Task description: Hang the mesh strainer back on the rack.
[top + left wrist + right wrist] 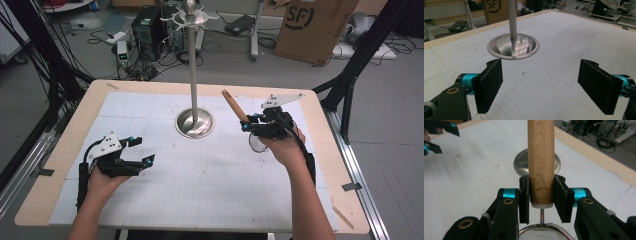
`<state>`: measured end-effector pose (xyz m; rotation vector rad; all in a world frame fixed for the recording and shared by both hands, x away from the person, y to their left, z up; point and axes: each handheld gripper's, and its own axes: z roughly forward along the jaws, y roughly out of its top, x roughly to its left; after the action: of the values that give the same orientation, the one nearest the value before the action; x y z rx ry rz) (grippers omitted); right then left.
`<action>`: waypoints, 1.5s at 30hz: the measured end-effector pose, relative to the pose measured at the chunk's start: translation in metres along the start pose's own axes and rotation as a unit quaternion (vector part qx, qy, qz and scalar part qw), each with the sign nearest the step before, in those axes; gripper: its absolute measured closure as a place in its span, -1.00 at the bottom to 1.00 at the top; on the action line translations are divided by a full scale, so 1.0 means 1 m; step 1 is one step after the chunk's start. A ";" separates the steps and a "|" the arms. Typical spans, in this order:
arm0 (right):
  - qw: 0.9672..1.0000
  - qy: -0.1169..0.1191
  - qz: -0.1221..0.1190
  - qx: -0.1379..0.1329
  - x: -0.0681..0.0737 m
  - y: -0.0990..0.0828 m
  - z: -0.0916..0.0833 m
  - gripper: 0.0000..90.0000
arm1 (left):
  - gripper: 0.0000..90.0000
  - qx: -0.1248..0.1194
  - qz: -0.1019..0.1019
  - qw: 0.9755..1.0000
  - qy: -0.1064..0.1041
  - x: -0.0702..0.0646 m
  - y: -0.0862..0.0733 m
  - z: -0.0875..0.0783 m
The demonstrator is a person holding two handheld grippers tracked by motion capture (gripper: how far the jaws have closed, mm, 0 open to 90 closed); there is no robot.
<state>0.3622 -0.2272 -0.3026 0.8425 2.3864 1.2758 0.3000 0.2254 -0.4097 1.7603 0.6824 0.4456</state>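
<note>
Right tongs (541,197) clamping strainer's wooden handle (541,157), mesh bowl (544,233) empty, left tongs (540,85) wide

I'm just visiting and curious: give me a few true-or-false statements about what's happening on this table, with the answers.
1. The right tool grips a strainer by its wooden handle. True.
2. The left tool holds a spoon. False: it is open, holding nothing.
3. A metal stand rises from the table. True.
4. The strainer hangs on the stand. False: it is apart from the stand, in the right tool.
</note>
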 end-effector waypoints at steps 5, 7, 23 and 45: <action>1.000 -0.001 -0.019 -0.020 0.003 0.014 -0.005 0.52 | -0.54 -0.002 -0.002 1.000 0.001 0.000 0.000 -0.001; 0.999 0.001 -0.026 -0.027 0.004 0.020 -0.007 0.52 | -0.54 -0.001 -0.001 1.000 0.000 0.000 0.000 -0.001; 0.995 0.011 -0.053 -0.082 0.008 0.061 -0.022 0.52 | -0.54 -0.002 -0.001 1.000 0.001 0.001 0.001 -0.001; 0.992 0.014 -0.064 -0.103 -0.003 0.100 -0.028 0.52 | -0.54 -0.001 0.000 1.000 0.001 0.001 0.000 -0.001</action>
<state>0.3856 -0.2040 -0.2040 0.6044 2.2399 1.4587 0.3005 0.2272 -0.4091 1.7584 0.6822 0.4476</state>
